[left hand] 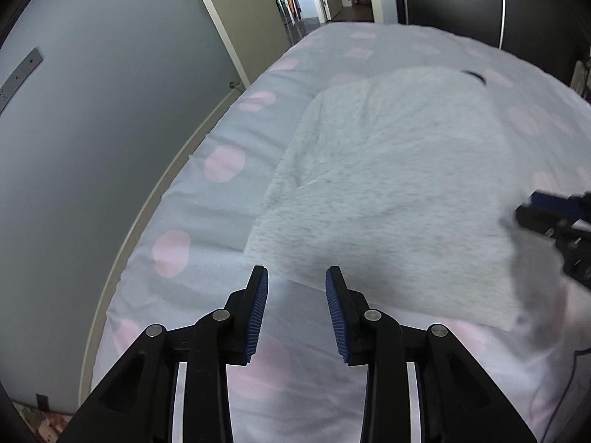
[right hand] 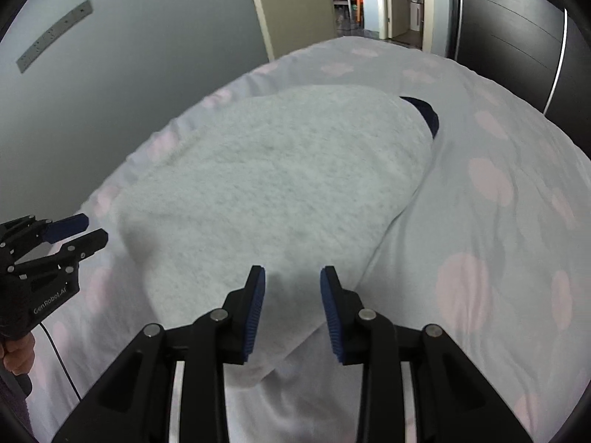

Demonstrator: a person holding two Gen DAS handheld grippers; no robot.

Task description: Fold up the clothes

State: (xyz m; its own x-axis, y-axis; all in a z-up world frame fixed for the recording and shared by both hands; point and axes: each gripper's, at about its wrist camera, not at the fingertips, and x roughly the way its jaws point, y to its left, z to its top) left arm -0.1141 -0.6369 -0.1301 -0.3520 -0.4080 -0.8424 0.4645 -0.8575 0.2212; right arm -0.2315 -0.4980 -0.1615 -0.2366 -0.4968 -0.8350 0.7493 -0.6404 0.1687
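With both the left gripper (left hand: 296, 277) and right gripper (right hand: 291, 277) parted and empty above the near hem of the grey sweater (left hand: 388, 184) on the spotted bedsheet (left hand: 221, 203), we should pinch what seem its near corners evenly before folding.

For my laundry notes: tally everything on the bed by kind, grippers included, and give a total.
Grey garment, folded, dark blue trim at its far end: 1
Grippers: 2, the left gripper and the right gripper, both with jaws apart and nothing between them
Bed cover, pale with pink spots: 1
Total: 4
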